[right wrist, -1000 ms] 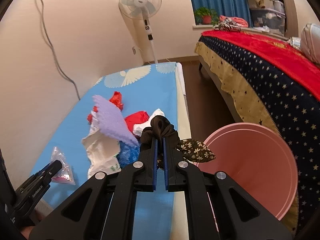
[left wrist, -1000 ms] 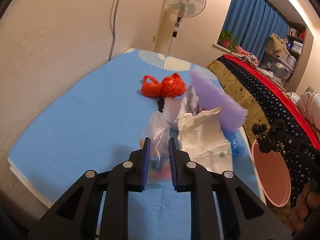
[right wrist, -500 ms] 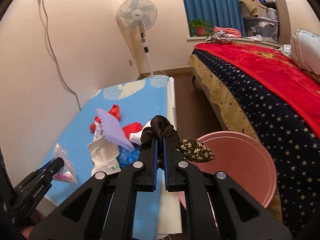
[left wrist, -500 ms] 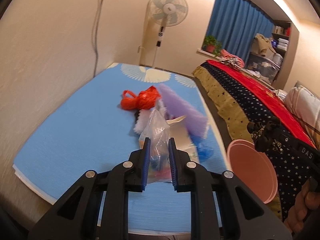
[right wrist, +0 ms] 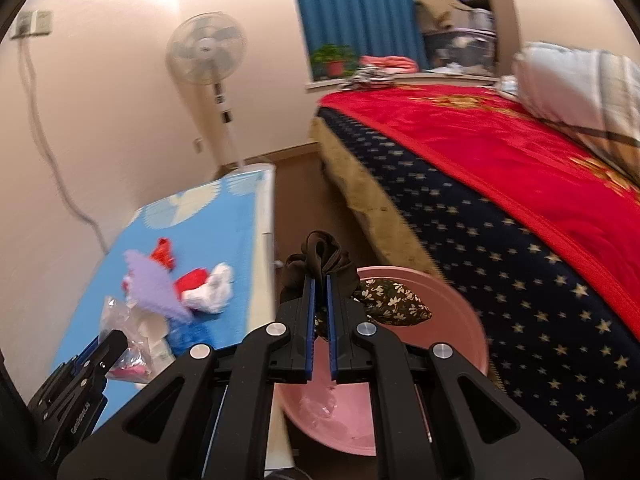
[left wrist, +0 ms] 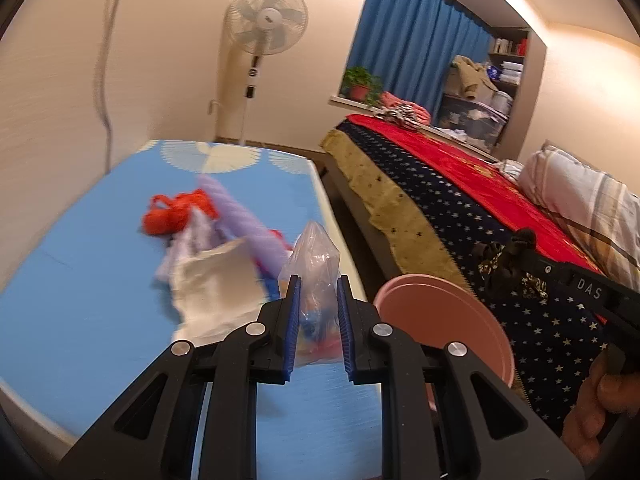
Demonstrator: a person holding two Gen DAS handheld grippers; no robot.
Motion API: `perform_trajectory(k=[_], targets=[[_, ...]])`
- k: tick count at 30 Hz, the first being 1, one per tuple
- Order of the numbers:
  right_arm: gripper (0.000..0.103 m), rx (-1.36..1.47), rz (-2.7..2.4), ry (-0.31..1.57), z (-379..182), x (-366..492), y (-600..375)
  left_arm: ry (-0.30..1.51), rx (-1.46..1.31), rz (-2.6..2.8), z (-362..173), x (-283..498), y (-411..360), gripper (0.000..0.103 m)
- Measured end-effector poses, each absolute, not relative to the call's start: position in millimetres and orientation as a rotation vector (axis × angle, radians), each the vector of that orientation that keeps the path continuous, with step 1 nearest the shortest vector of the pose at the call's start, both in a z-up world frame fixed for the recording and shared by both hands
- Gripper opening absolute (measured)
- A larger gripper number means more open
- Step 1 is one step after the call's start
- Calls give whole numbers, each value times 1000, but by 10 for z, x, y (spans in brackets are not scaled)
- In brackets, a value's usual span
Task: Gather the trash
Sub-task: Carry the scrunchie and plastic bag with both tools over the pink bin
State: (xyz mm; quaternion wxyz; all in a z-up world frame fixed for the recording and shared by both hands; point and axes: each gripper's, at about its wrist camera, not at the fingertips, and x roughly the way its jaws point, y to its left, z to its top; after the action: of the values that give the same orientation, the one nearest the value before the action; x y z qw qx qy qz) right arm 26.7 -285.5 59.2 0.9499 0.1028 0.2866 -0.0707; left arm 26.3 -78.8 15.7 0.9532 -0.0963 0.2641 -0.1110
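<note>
Blue matting (left wrist: 100, 240) by a cream wall fills the left wrist view, with a bed (left wrist: 460, 200) beyond. The left gripper (left wrist: 318, 316) is clamped on a clear plastic bag (left wrist: 316, 264) with coloured scraps inside. Left of the fingers a heap of trash (left wrist: 208, 240) is spread out; right of them a pink bin (left wrist: 448, 320) is seen on the floor. The slack, slippery bag could be dropped short of the bin.

Bedding in red and starred navy fills the right wrist view. The right gripper (right wrist: 319, 312) is clenched on a dark scrunchie (right wrist: 320, 256), whose flowered tail (right wrist: 392, 304) is hung over the bin just ahead. That tail could be snagged on the fingers at release.
</note>
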Motion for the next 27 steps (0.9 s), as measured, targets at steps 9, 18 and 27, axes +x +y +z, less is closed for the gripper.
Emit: perform_trajectory(k=[9,18,27], targets=[[6,223,-270,588,507,290,-3152,551,-168,-343,69,502,-1280,18],[6,219,-327,608,399,330,-3264,593,-161,-424,-56,677,-1585,18],[6,213,-360,613,359,339,-3268,630,-161,-457,-163,755,-1746,18]])
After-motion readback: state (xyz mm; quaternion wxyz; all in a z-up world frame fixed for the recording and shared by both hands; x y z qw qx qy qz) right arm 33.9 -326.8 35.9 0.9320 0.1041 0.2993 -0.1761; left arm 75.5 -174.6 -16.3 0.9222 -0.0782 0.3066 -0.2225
